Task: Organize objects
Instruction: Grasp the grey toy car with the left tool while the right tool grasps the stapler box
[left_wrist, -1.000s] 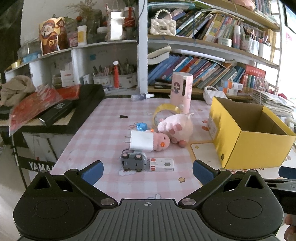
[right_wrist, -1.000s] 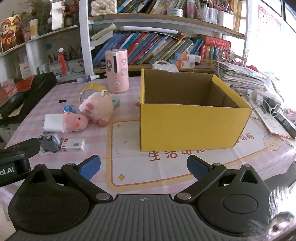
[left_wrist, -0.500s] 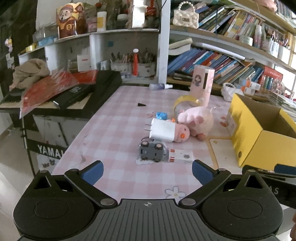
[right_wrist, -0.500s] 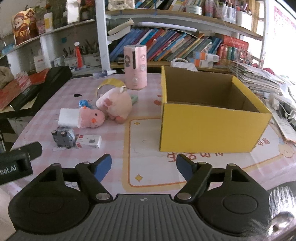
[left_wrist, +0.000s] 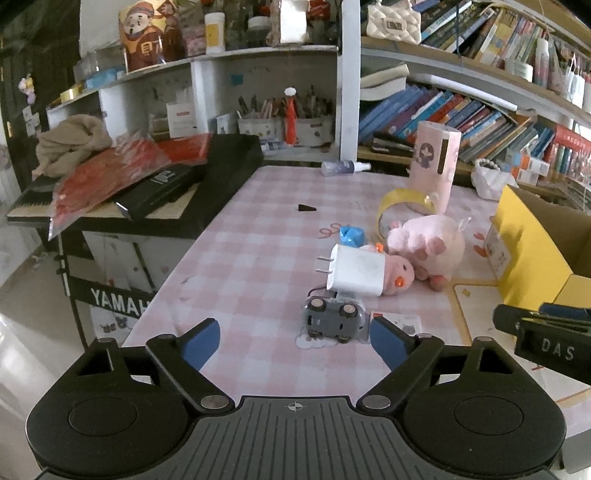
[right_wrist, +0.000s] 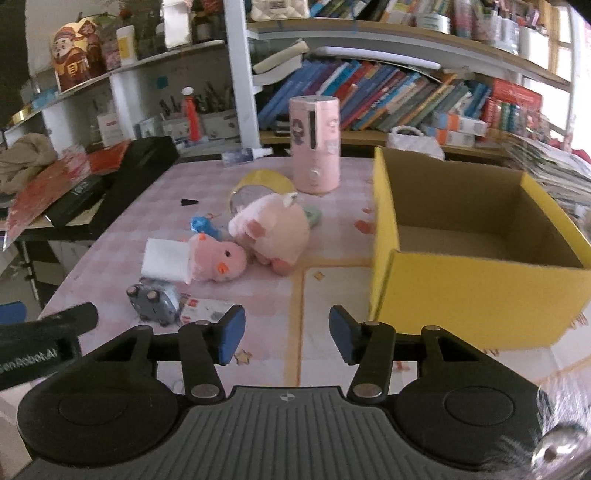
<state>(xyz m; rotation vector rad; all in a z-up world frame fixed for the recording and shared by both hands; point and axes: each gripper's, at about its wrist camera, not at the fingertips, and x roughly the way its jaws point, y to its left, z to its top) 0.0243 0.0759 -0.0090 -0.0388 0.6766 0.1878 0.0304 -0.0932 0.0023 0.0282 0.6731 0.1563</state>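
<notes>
On the pink checked table lie a grey toy car (left_wrist: 331, 319) on its side, a white charger plug (left_wrist: 357, 270), a small pink plush (left_wrist: 399, 272), a bigger pink plush pig (left_wrist: 432, 243) and a small white card box (left_wrist: 399, 322). An open yellow cardboard box (right_wrist: 476, 280) stands to the right with nothing visible inside. My left gripper (left_wrist: 293, 343) hangs just short of the toy car, jaws closing with nothing between them. My right gripper (right_wrist: 286, 338) hovers over the table mat in front of the yellow box, jaws closing on nothing.
A pink cylinder (right_wrist: 314, 144) and a roll of yellow tape (right_wrist: 258, 184) stand behind the plush toys. A black keyboard (left_wrist: 177, 192) with red bags borders the table's left side. Bookshelves (right_wrist: 388, 96) fill the back. A small blue wrapper (left_wrist: 351, 235) lies near the plug.
Both grippers have moved in toward the table's near left part, so the toy car looms closer in the left view. Both sets of jaws have narrowed, the right ones much more.
</notes>
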